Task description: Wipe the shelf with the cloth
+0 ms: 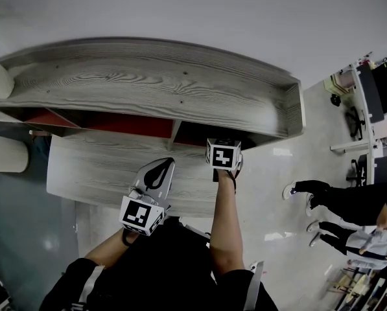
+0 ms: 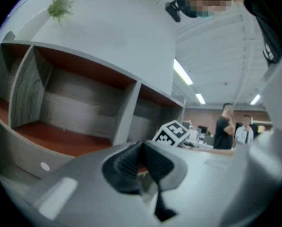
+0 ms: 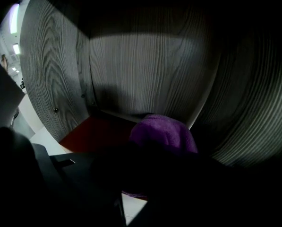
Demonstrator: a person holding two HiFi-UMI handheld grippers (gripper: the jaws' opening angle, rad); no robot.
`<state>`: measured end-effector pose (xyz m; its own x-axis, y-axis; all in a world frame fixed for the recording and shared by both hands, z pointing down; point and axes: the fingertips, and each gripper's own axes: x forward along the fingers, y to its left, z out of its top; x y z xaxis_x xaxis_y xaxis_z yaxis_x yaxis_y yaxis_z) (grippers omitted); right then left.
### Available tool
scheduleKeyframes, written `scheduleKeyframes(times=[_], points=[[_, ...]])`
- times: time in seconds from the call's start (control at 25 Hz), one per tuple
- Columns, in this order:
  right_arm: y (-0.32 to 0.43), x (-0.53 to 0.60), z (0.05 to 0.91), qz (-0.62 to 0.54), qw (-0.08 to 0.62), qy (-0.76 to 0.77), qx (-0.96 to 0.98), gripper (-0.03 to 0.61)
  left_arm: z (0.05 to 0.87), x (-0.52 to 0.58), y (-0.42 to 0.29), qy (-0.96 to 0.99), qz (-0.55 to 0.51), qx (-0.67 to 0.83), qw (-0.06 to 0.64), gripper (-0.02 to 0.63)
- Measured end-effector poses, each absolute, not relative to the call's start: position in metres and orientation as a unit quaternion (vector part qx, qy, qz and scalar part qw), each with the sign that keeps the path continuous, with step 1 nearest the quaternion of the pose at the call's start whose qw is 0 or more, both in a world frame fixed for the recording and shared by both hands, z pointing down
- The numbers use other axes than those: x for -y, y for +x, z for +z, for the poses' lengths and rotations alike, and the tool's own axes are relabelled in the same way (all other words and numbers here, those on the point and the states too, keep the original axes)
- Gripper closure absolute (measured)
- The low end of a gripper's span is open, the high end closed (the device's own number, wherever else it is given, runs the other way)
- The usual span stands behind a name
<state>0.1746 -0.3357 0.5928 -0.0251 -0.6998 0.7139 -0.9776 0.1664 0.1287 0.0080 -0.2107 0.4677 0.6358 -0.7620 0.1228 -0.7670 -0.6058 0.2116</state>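
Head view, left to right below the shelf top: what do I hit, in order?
White rounded object at the left edge → left gripper, jaws together → right gripper, reaching into the shelf with the purple cloth → bystanders' legs.

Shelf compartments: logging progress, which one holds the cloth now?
The compartment right of the divider: the right gripper holds the purple cloth inside it. The left compartment has no gripper in it.
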Motion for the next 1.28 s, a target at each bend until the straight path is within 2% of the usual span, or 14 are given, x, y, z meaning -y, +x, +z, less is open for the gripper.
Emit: scheduleKeyframes(times=[1.28], points=[[0.069, 0.367, 0.594, 0.139, 0.374, 0.497, 0.771, 0.511, 0.469, 0.204, -0.033, 0.867, 0.013, 0.484, 0.12, 0.611]])
